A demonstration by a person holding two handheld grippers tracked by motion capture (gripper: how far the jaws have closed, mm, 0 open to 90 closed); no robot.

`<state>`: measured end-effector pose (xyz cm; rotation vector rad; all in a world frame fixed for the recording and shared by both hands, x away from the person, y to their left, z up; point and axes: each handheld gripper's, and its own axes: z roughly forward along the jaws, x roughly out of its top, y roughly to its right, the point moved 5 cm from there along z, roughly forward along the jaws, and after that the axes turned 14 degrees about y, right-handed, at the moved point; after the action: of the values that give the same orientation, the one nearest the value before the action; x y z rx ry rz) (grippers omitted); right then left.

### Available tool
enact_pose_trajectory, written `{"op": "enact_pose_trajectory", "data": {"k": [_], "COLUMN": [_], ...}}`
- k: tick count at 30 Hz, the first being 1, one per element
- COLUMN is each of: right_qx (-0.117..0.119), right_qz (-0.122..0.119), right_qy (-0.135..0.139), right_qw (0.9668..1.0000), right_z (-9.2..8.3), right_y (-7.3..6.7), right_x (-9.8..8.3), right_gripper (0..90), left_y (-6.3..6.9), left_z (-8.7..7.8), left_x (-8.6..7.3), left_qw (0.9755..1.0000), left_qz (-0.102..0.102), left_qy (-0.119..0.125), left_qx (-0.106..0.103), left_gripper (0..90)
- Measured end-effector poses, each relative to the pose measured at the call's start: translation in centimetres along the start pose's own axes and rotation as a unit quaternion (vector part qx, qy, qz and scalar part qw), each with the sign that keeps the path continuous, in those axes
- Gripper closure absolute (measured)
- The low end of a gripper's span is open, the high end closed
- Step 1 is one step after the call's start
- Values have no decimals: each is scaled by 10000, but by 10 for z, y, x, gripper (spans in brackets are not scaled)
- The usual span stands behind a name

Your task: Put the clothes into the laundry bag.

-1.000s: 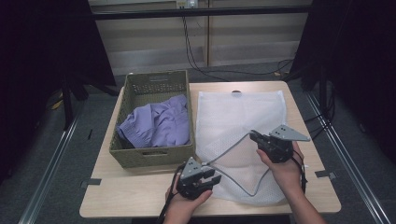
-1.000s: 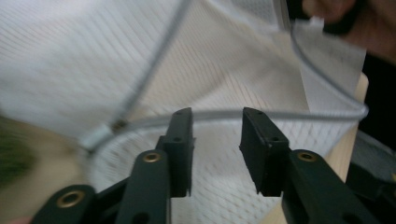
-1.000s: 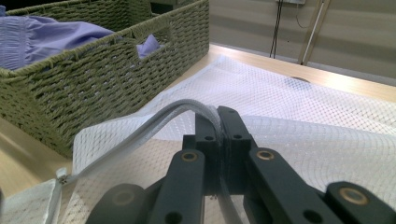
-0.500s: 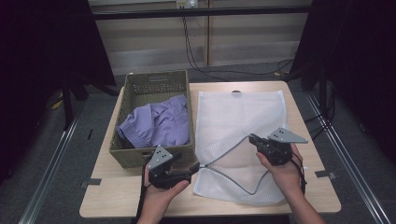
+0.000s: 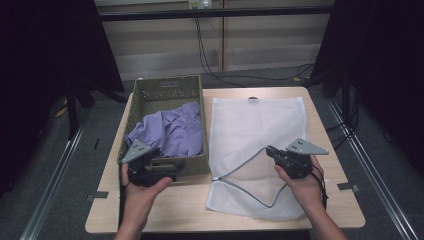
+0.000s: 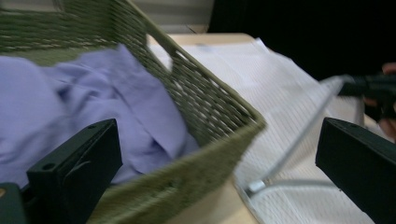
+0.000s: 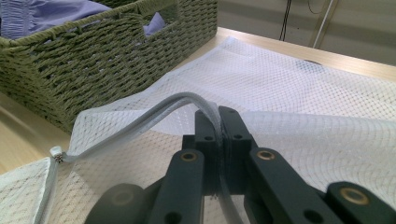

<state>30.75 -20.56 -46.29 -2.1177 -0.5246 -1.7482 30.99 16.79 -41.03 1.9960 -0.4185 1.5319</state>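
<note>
The right gripper (image 7: 218, 122) stays pinched on the grey zipper edge (image 7: 140, 122) of the white mesh laundry bag (image 5: 255, 125), holding its mouth up off the pale wooden worktop (image 5: 165, 210). The left gripper (image 5: 167, 167) – jaws just opened wide, nothing between them – hangs at the near wall of the green woven basket (image 5: 165, 90). Best to reach over that rim and take the crumpled lilac shirt (image 5: 172, 132) by a thick fold – not a loose corner.

Light wooden table (image 5: 190, 210). Bearing a green woven basket (image 5: 150, 95) at left. Carrying a white mesh bag (image 5: 260, 125) lying flat beside it.
</note>
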Motion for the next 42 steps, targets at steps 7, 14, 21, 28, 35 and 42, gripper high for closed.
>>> {"op": "enact_pose_trajectory", "data": {"k": [7,14,21,28,35,42], "right_qx": [114,149,186,218,255,263], "right_qz": [-19,-43,-49,-5,28,56], "right_qy": [-34,-88,-78,-128,-173,-172], "right_qw": [9999,9998,9998,9997,9995,9995], "right_z": [3,6,6,8,9,9], "right_y": [-4,-7,-9,-9,-10,-10], "right_x": [-3,-5,-5,-8,-12,-13], "right_gripper": [878,878,873,869,866,866], "left_y": [-45,-72,-97,-114,-114,-129], "left_z": [2,26,57,82,96,115], "left_x": [14,29,32,19,27,-3], "left_qw": [9984,9951,9870,9714,9727,9513], "left_qz": [35,201,270,98,21,-193], "left_qy": [-183,-490,-1019,-1790,-1786,-2620], "left_qx": [530,839,1209,1557,1478,1615], "left_gripper": [31,102,145,171,173,240]}}
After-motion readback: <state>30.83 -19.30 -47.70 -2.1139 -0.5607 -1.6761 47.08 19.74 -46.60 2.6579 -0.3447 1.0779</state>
